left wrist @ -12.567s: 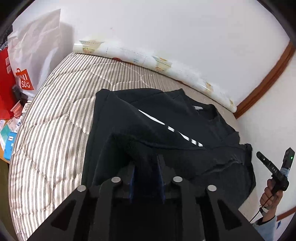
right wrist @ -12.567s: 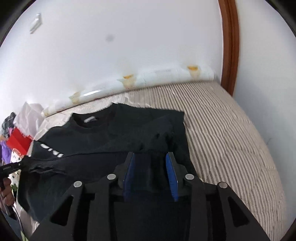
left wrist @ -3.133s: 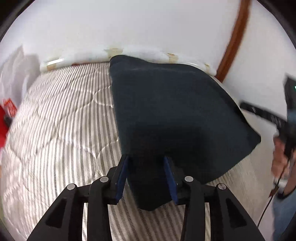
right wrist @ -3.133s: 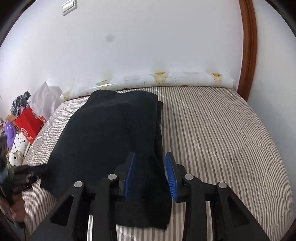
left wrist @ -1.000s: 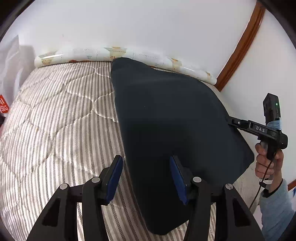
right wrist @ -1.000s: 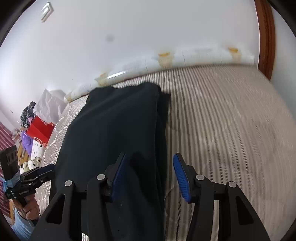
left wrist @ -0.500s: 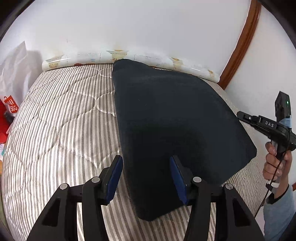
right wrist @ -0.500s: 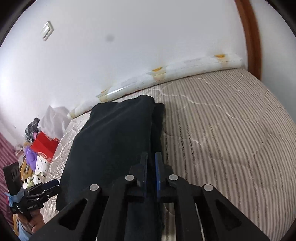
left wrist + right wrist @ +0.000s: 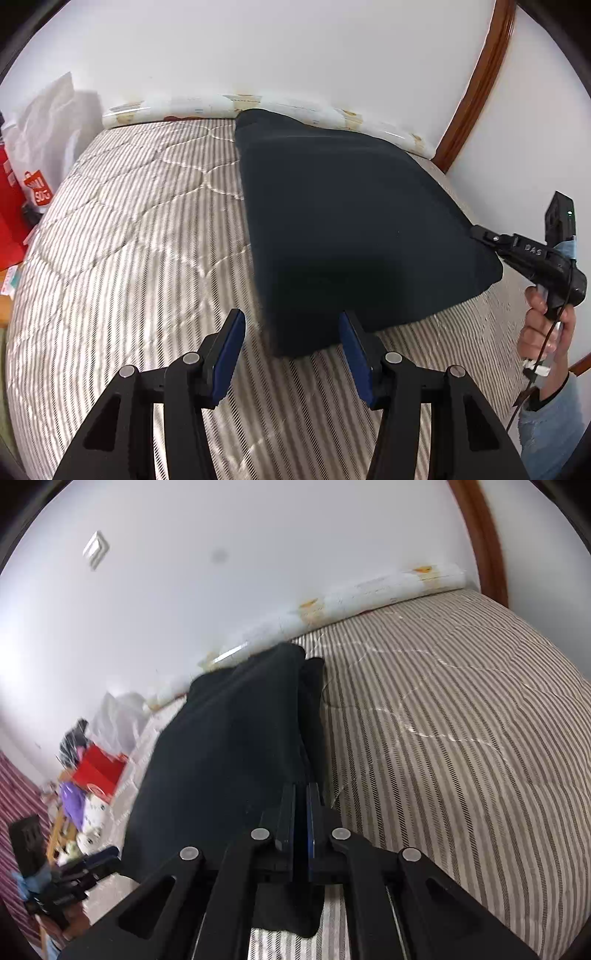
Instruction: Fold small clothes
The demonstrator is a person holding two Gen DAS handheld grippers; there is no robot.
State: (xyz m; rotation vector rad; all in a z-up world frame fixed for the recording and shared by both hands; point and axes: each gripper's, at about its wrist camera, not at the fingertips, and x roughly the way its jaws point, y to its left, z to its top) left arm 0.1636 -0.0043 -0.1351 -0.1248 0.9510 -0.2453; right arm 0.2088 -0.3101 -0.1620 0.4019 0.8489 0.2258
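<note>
A black garment [image 9: 343,221] lies folded into a long flat panel on the striped bed [image 9: 129,236]. My left gripper [image 9: 291,343] is open, its blue pads either side of the garment's near left corner, just above it. My right gripper [image 9: 301,812] is shut, with its tips at the garment's [image 9: 229,746] near right edge; I cannot tell whether cloth is pinched between them. The right gripper also shows in the left wrist view [image 9: 480,232] at the garment's right corner. The left gripper shows at the lower left of the right wrist view [image 9: 92,864].
A rolled patterned mat [image 9: 221,105] lies along the wall at the far edge of the bed. A red shopping bag [image 9: 14,206] and white plastic bags [image 9: 55,122] stand left of the bed. Brown door trim [image 9: 476,85] rises at the right.
Both grippers let go of the garment about a second ago. The right gripper then shut and tilted at the garment's right edge. The left gripper stayed open and drew back toward the near corner.
</note>
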